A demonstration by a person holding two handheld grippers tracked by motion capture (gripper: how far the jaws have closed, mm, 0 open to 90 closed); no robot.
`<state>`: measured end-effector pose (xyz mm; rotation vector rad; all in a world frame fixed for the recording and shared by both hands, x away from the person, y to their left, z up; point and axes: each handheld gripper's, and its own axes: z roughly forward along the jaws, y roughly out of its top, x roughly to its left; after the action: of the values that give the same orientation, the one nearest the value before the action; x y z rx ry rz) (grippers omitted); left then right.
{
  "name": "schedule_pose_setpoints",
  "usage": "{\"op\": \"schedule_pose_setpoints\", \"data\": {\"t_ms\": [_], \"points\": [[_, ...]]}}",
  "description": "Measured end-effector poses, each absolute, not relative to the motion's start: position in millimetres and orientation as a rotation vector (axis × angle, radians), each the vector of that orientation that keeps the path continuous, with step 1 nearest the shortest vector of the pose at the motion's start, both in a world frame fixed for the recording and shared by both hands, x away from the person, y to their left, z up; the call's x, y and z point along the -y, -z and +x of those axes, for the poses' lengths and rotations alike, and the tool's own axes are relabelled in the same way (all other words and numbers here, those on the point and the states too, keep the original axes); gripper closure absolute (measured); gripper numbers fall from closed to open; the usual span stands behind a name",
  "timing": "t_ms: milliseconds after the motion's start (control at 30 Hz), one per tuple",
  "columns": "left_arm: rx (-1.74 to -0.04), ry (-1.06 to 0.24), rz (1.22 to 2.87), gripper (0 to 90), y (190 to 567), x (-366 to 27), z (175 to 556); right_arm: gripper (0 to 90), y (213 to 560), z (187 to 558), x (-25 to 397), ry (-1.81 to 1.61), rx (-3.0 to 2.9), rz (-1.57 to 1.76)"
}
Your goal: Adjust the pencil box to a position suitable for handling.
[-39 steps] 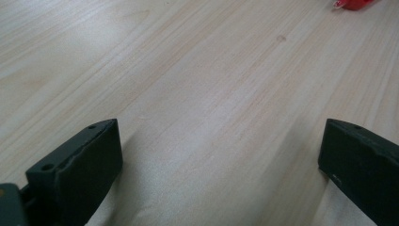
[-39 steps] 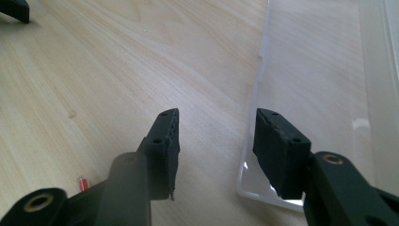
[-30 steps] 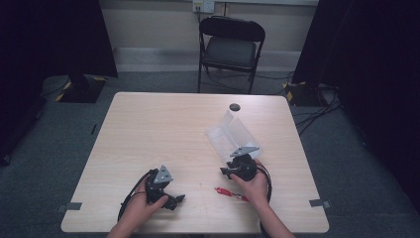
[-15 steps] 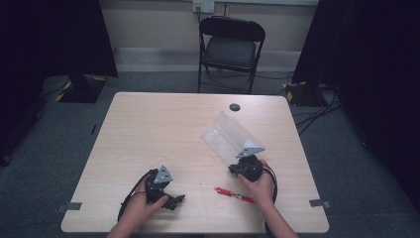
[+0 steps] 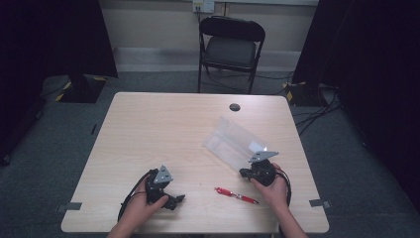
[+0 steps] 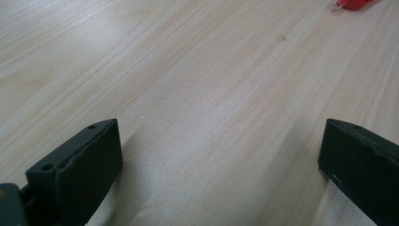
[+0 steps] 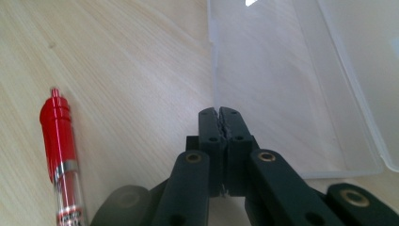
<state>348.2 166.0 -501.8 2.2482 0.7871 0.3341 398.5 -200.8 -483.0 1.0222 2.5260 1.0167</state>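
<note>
My right hand-held gripper (image 7: 219,113) has moved over the last second from beside the red plastic pen with a clear barrel (image 5: 236,195) up to the near edge of the clear, flat plastic case lying open (image 5: 234,142). Its jaws are now pressed together on that thin edge, so I judge I have taken hold of the case and the pen comes next. The pen stayed where it was, lying flat on the pale wooden worktop (image 5: 163,124), near my right hand and just short of the case.

My left hand-held gripper (image 5: 174,200) rests on the worktop, jaws wide apart and empty.

How much of the edge sits between the jaws is hard to make out. The pen's tip is cut off in the right gripper view.
</note>
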Motion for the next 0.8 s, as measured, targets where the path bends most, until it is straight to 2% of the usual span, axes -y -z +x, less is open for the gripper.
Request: {"op": "schedule_pose_setpoints", "data": {"t_ms": [333, 433, 800], "points": [[-0.788, -0.334, 2.247, 0.0, 502, -166, 348, 87.3, 484, 393, 214, -1.02, -2.534, 1.012], [-0.79, -0.332, 2.246, 0.0, 502, -166, 348, 78.4, 485, 392, 217, -1.061, -2.522, 1.009], [-0.788, -0.334, 2.248, 0.0, 502, -166, 348, 61.1, 468, 374, 223, -1.152, -2.5, 0.958]]}}
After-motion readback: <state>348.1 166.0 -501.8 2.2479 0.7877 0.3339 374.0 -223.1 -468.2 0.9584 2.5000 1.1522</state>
